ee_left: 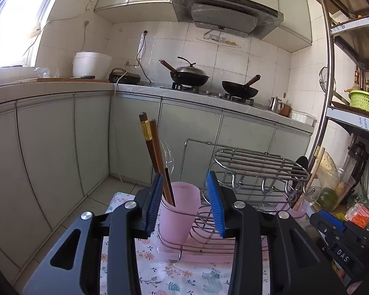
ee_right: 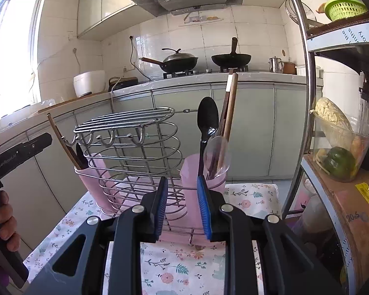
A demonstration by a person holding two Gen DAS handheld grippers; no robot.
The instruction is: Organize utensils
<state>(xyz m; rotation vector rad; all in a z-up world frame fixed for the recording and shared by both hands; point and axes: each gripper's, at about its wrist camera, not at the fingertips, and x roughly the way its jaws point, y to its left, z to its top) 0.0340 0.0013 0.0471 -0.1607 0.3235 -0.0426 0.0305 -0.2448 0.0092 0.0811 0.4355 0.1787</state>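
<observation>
My left gripper point(ee_left: 184, 201) stands with its blue-padded jaws apart and nothing clamped; the translucent pink plastic cup point(ee_left: 178, 211) at the left end of the chrome wire drying rack point(ee_left: 255, 164) shows in the gap between them, but the pads do not press on it. My right gripper point(ee_right: 182, 209) is likewise parted and empty, facing the rack's right end.

Findings, taken from the rack:
- Left-end cup holds a pair of dark brown wooden chopsticks point(ee_left: 155, 152), leaning left, with a clear plastic spoon point(ee_left: 168, 157) behind them.
- The second pink plastic cup point(ee_right: 199, 184), at the rack's right end, holds a black plastic spoon point(ee_right: 206, 127), a clear plastic spoon point(ee_right: 217, 154) and brown wooden chopsticks point(ee_right: 230, 108), all standing bowl or butt upward.
- The floral tablecloth point(ee_right: 182, 268) in front of the rack shows no loose utensil.

Assessment: every utensil in view is already in a cup, so sorting appears complete or nearly so. What lies outside these views I cannot tell.
</observation>
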